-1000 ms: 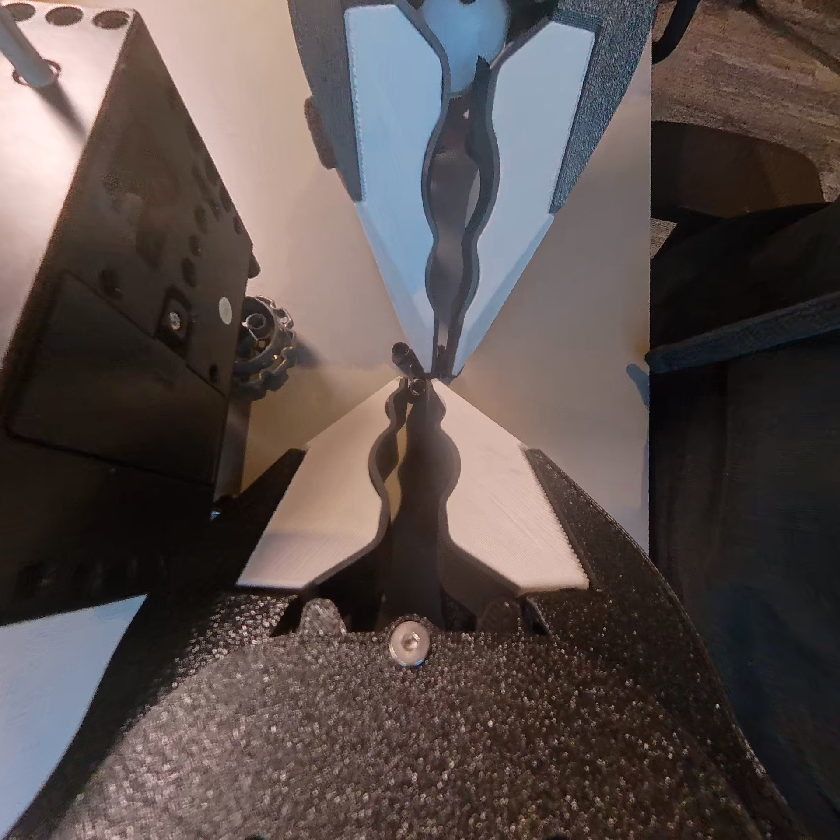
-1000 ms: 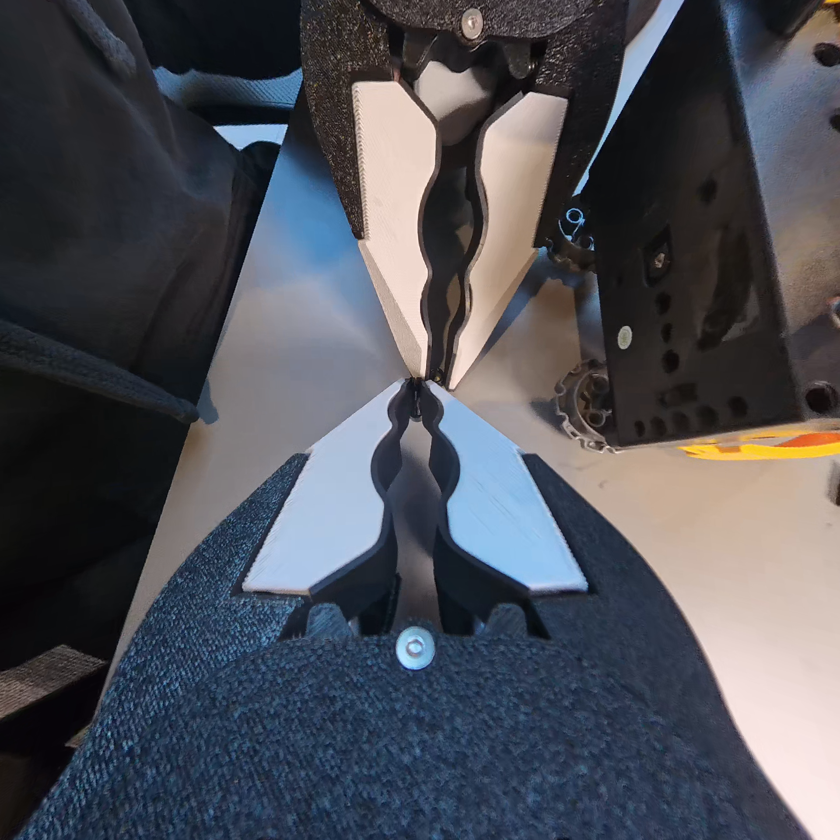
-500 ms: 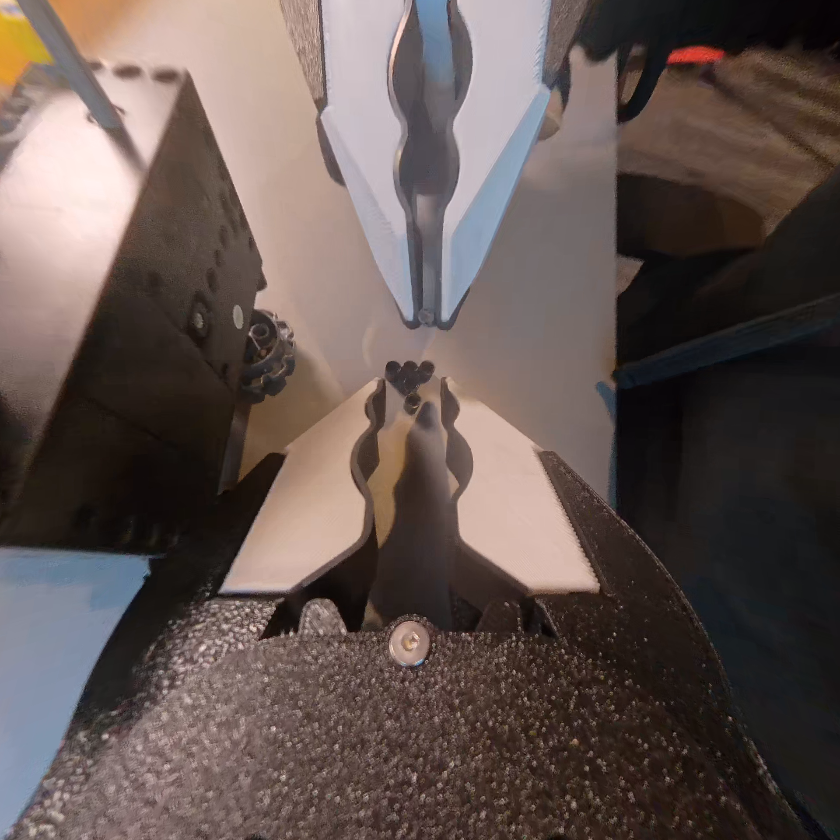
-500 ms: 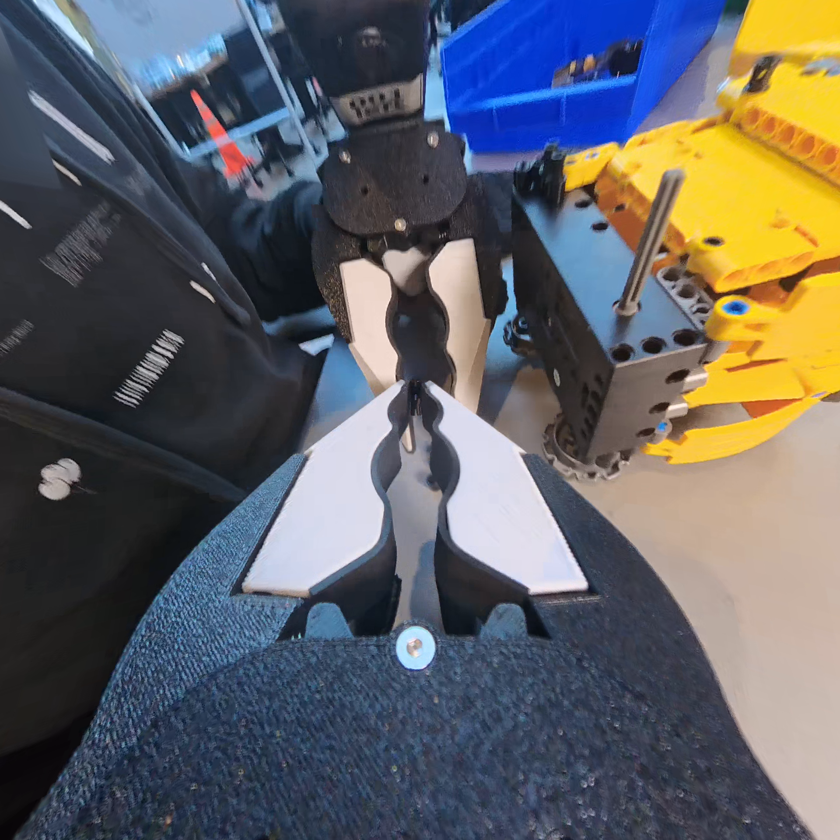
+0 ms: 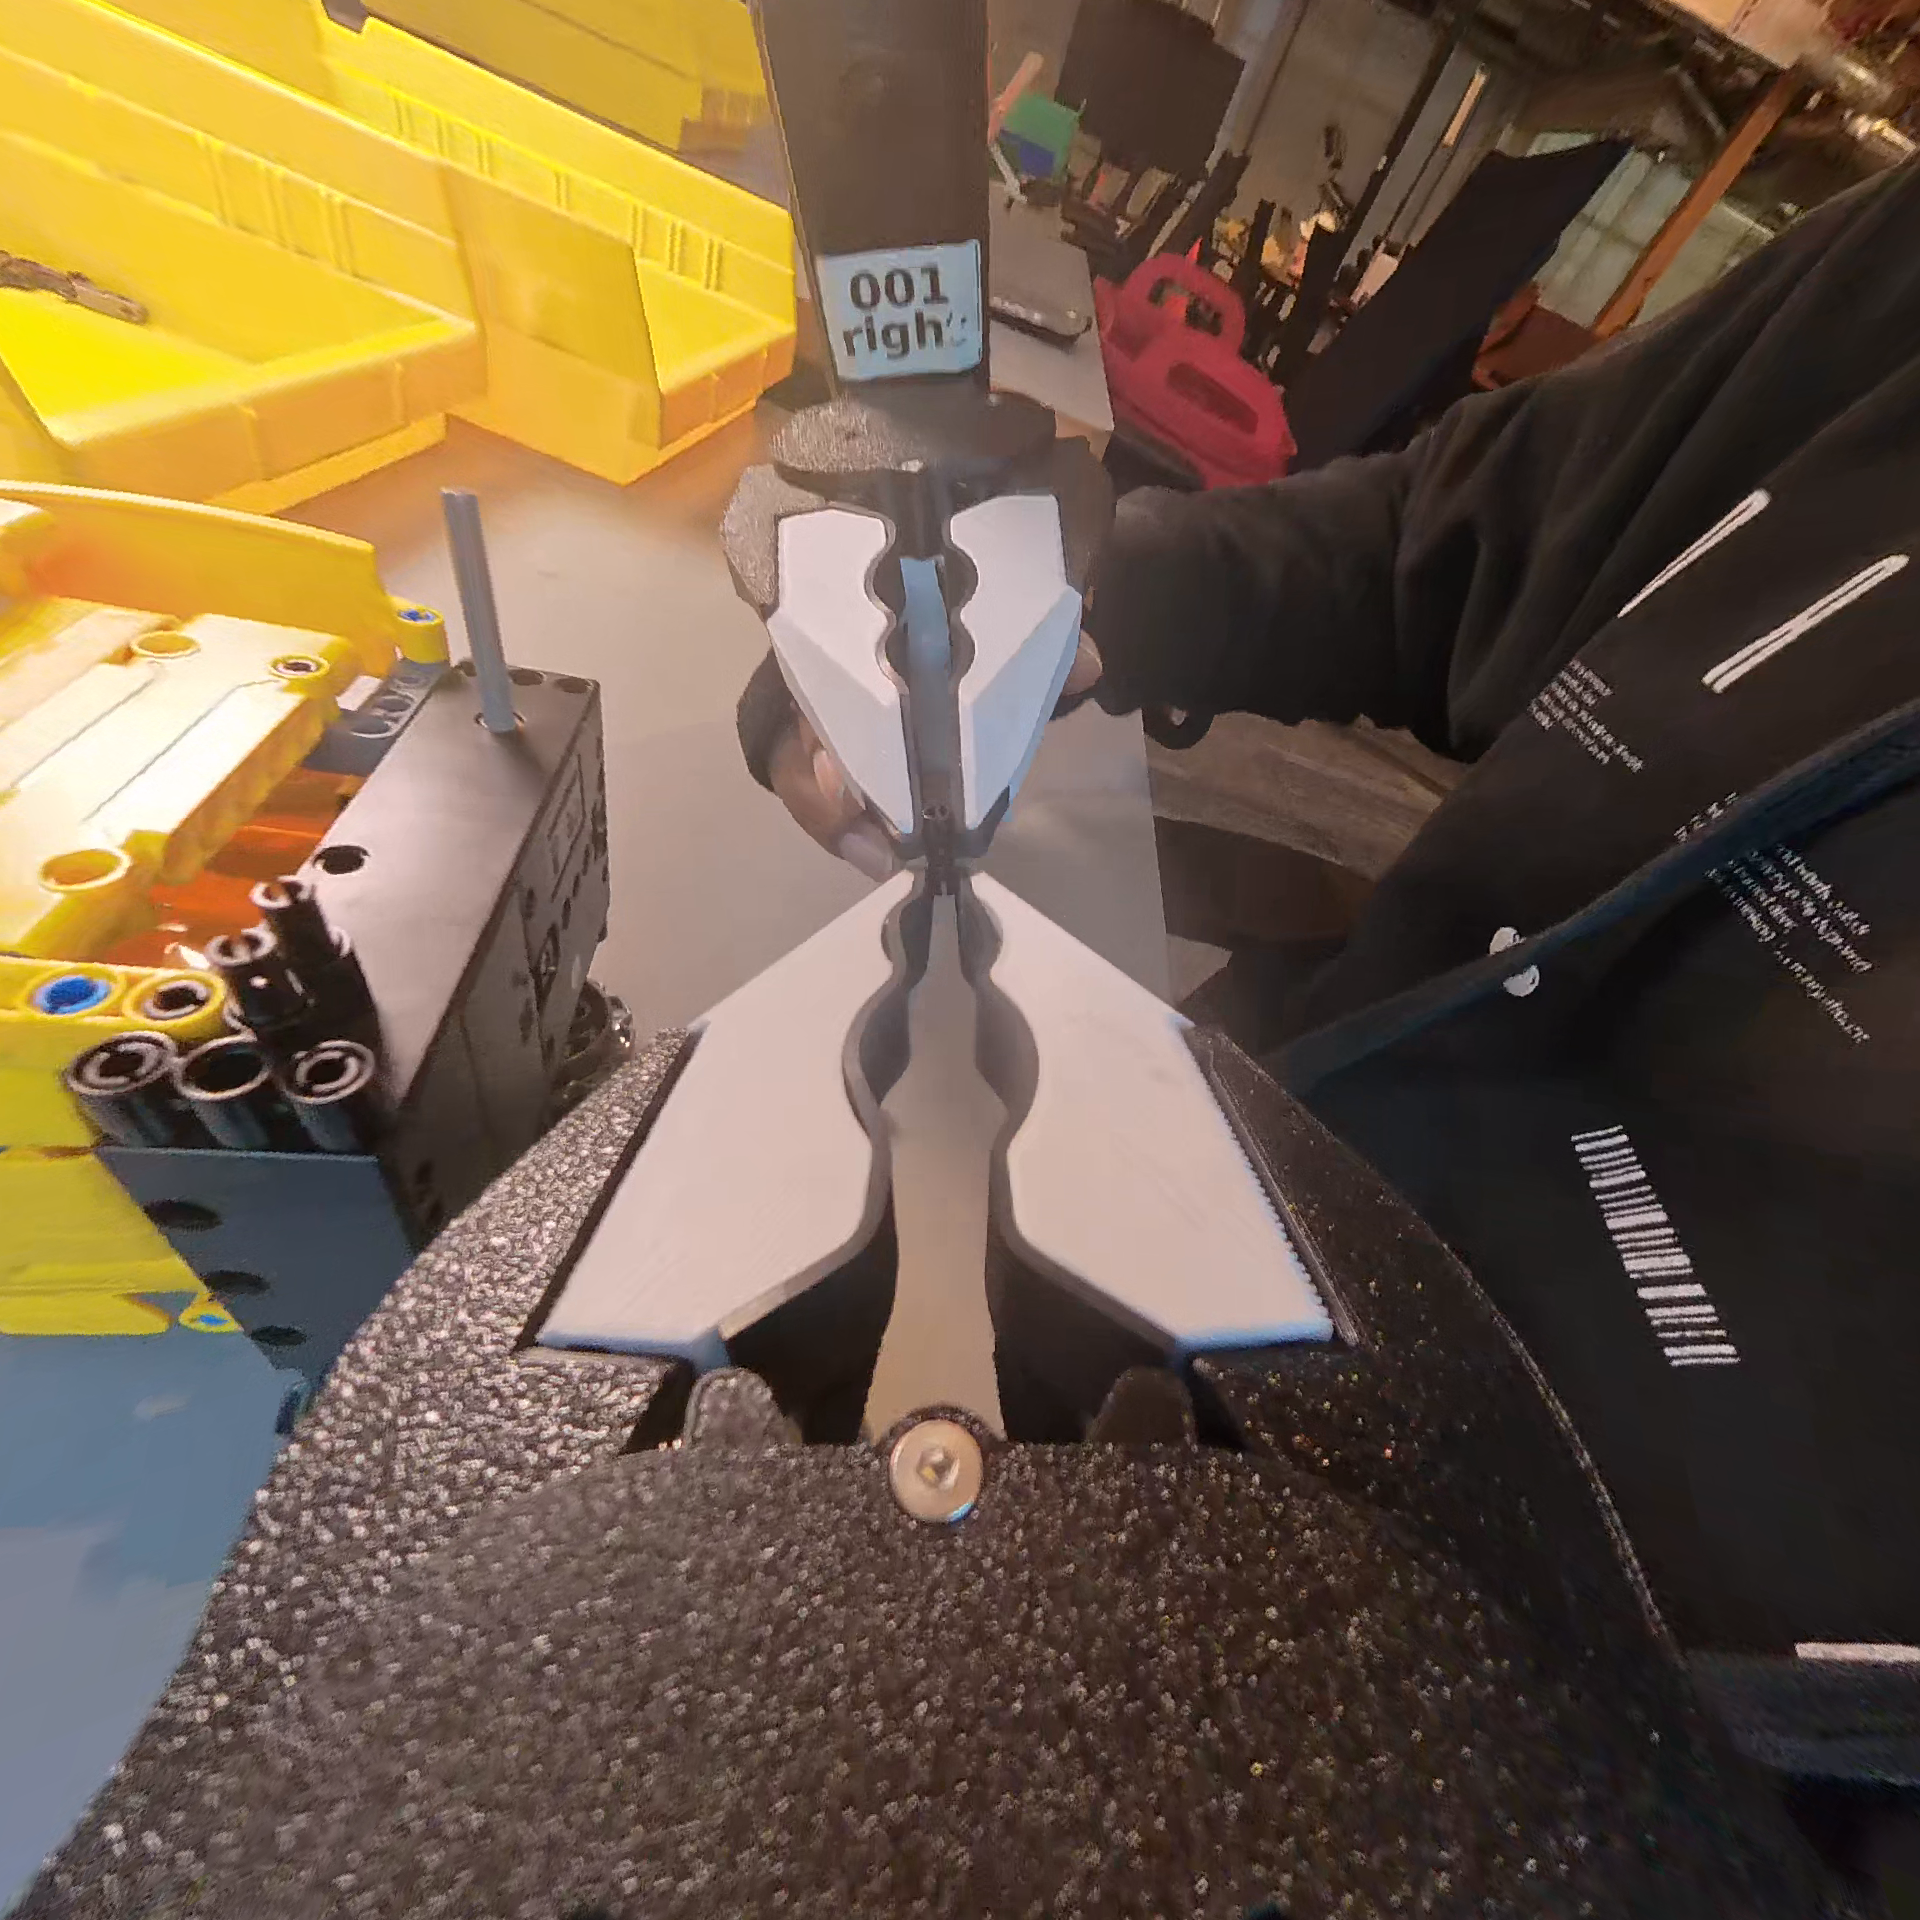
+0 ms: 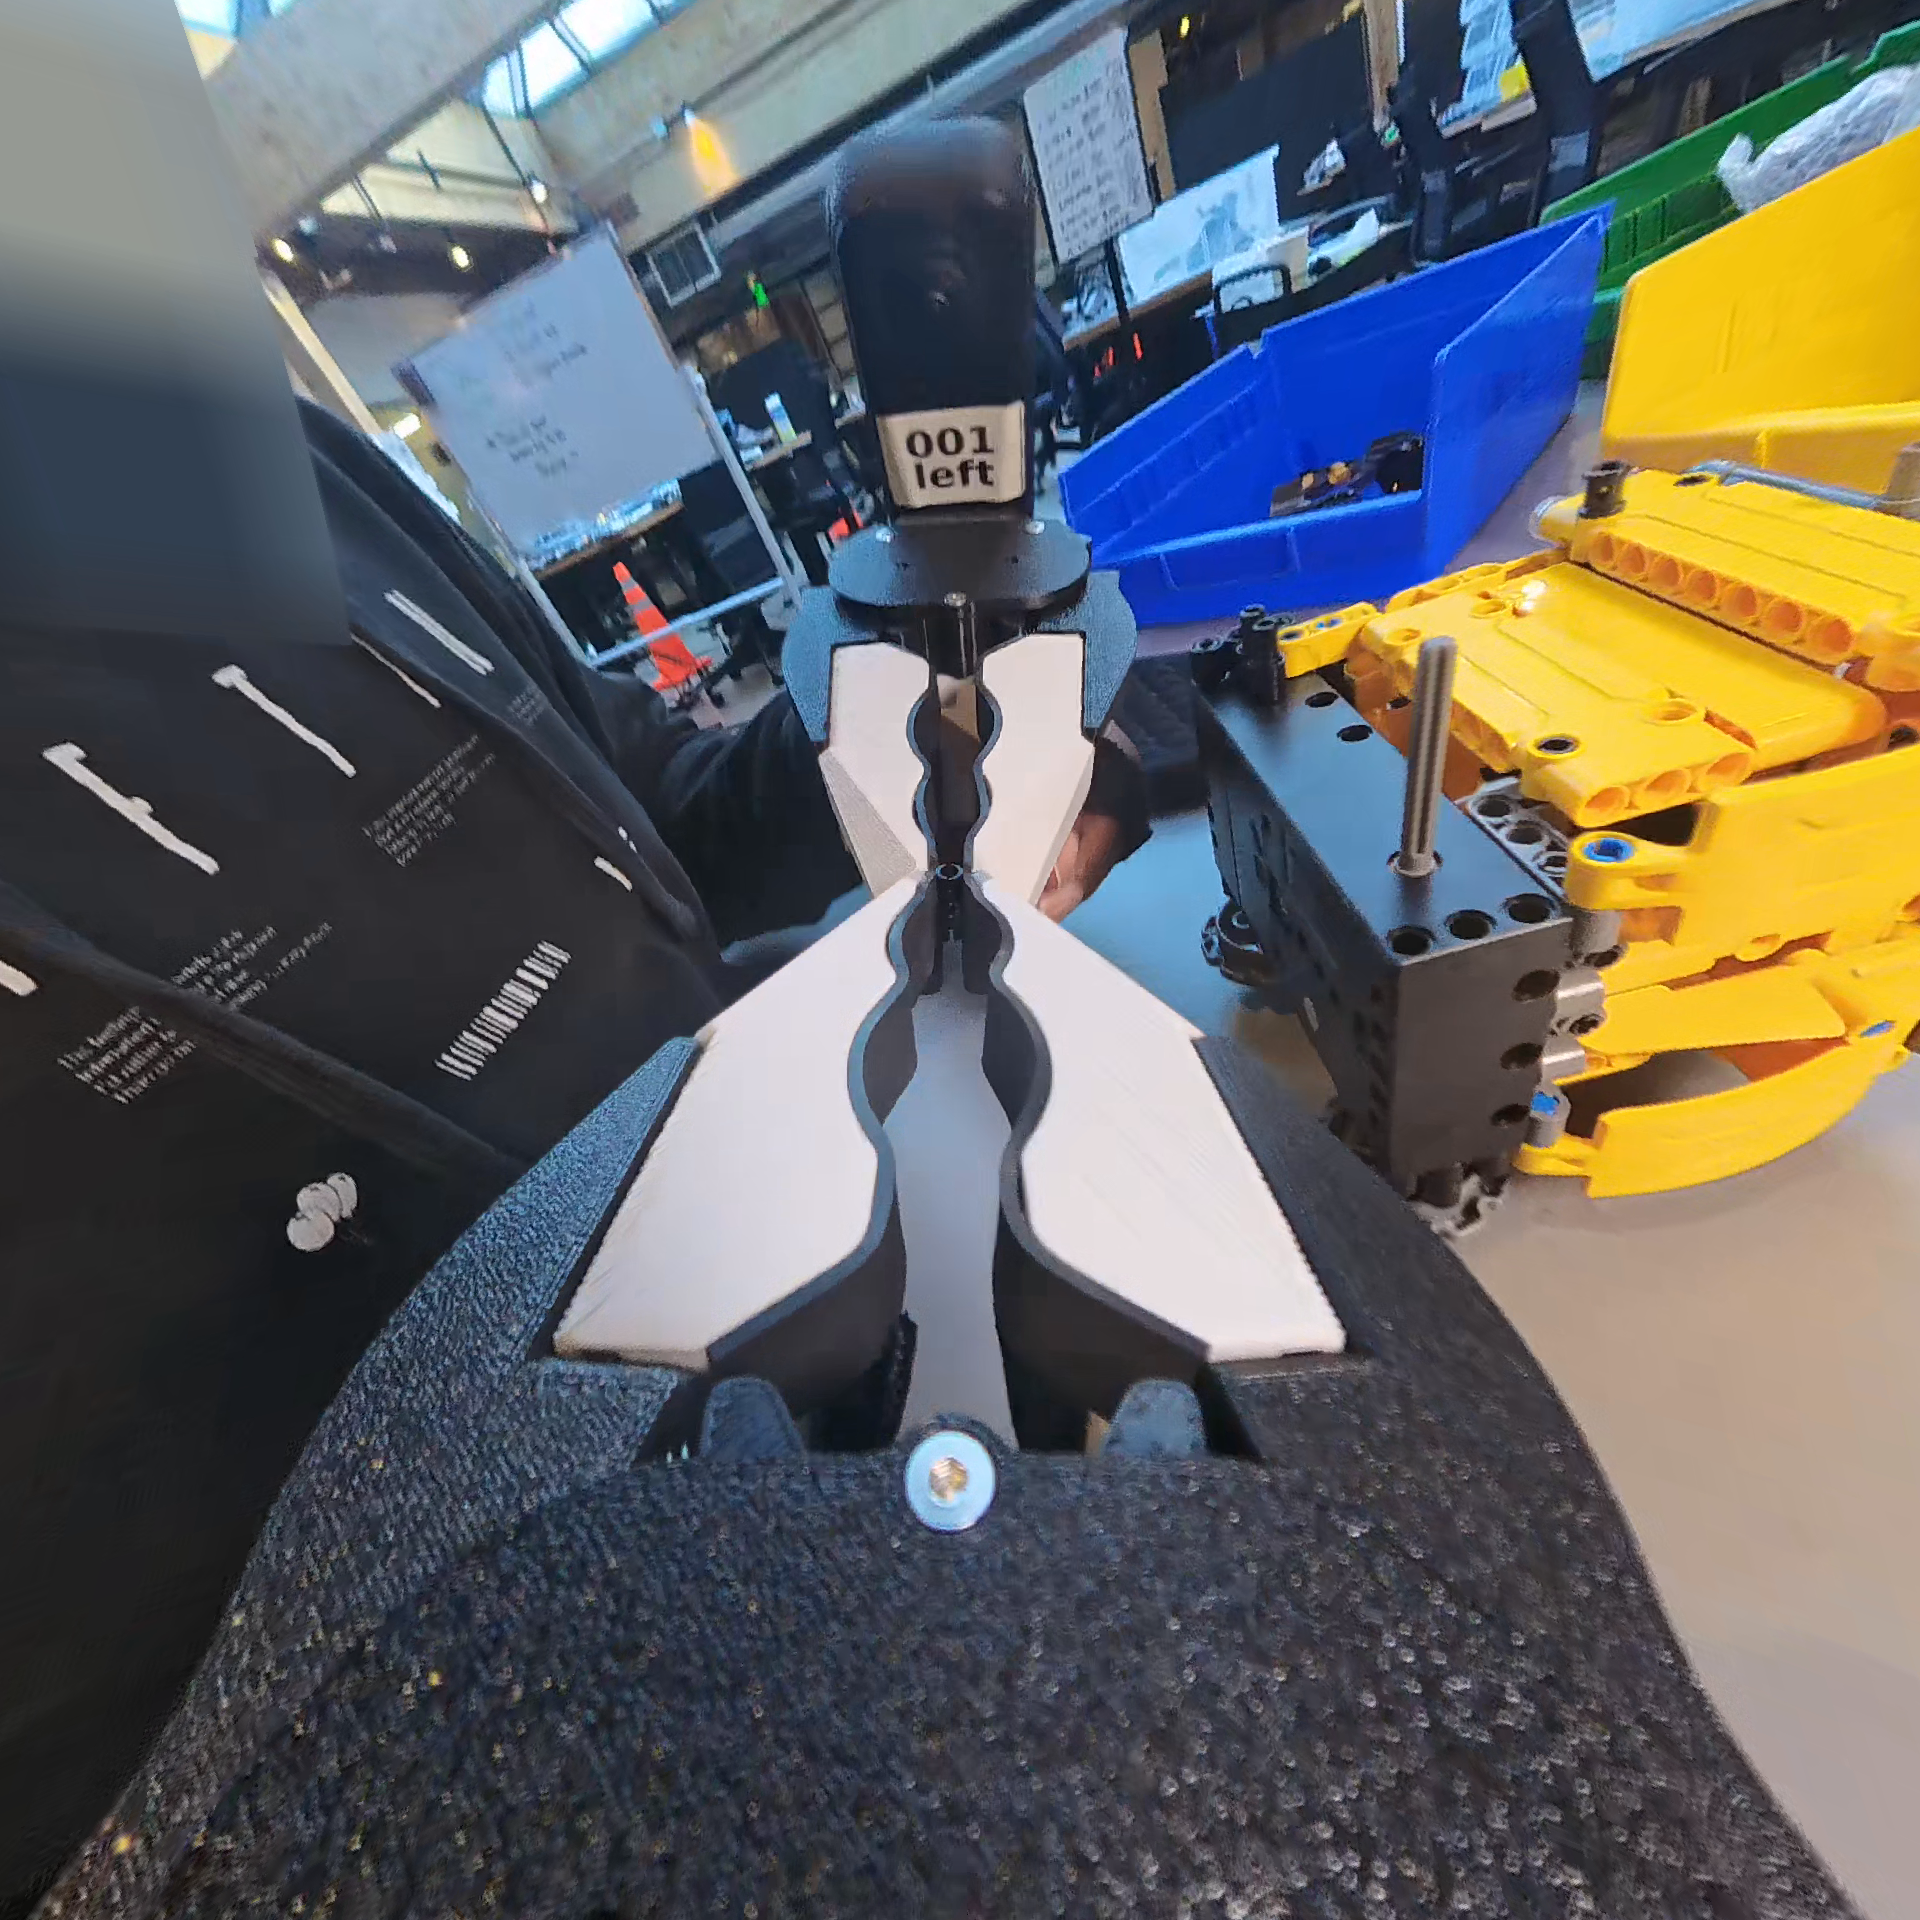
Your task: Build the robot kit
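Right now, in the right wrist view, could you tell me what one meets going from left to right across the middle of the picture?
Person's black jacket → right gripper tip to tip with the left gripper, small black pin between them → black perforated block with upright grey rod → yellow brick-built model.

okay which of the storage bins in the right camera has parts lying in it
The blue bin, behind the yellow and black brick model: small dark and yellow parts lie on its floor. The green bin's inside is hidden.
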